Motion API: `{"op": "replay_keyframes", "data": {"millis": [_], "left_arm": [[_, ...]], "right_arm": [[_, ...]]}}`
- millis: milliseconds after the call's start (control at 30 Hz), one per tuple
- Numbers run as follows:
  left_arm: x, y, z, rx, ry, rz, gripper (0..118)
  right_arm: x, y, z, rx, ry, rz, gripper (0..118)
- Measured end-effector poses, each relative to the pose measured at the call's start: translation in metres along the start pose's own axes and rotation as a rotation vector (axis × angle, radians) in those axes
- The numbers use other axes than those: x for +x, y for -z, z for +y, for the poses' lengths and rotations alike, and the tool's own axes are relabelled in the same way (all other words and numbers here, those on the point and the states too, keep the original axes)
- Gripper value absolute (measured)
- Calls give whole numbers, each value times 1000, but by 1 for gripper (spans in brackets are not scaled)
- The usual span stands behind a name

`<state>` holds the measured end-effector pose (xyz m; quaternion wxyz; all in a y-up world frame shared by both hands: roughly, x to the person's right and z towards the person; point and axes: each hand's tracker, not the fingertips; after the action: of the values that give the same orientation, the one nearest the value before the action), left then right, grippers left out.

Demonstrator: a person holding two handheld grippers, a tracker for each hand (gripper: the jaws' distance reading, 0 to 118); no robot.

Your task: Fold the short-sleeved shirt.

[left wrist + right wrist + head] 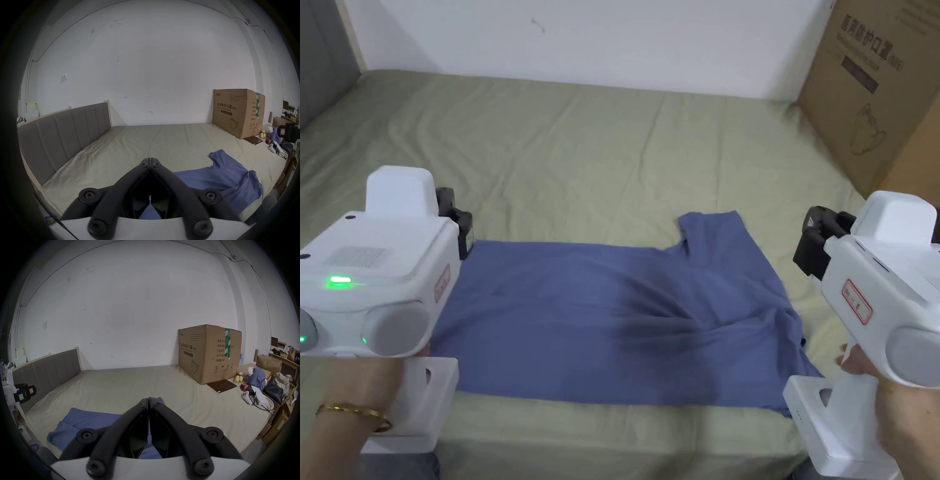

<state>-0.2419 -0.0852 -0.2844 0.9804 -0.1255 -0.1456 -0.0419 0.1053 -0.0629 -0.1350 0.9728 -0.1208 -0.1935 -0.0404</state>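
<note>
Shirt: we see the blue shirt (612,319) lying flat on the green sheet (581,156), one sleeve sticking out toward the cardboard box (881,94).
Left gripper (150,160): jaws closed tip to tip, holding nothing, raised above the shirt's left end.
Right gripper (148,400): jaws pressed together, holding nothing, raised by the shirt's right end.

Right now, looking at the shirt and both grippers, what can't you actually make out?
- Shirt: its left end in the head view lies behind the left gripper.
- Shirt's near part: blocked by each gripper's own jaws and housing in the left gripper view and the right gripper view.
- Right gripper: in the head view its housing covers the jaw tips.
- Whether the shirt is already folded over: hard to tell from its layers.
</note>
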Motion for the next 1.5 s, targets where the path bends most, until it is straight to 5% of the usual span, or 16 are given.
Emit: {"op": "replay_keyframes", "data": {"millis": [400,467,567,600,967,1067,1200,1267,1333,1500], "left_arm": [[-32,74,16,-172,-98,-54,4],[-43,100,22,-244,-152,-69,29],[-55,146,24,-367,-168,-94,105],[-57,164,23,-422,-166,-92,118],[-74,311,-39,-861,-167,20,118],[-74,333,-57,-839,-202,55,114],[-75,331,-56,-869,-197,74,83],[-77,331,-58,-871,-128,85,36],[-83,364,-79,-875,-122,47,4],[-72,353,-71,-845,-82,24,0]], "right_arm": [[-10,32,17,-30,-19,13,0],[-9,42,19,-30,-11,13,0],[-9,57,22,-33,-16,12,0],[-9,62,22,-36,-14,16,0],[1,124,12,-118,-21,-14,0],[7,138,4,-158,-36,-24,0],[16,150,-7,-188,-49,-50,0],[19,153,-10,-202,-37,-59,0],[21,155,-12,-207,-21,-61,0],[24,161,-12,-221,-16,-59,0]]}}
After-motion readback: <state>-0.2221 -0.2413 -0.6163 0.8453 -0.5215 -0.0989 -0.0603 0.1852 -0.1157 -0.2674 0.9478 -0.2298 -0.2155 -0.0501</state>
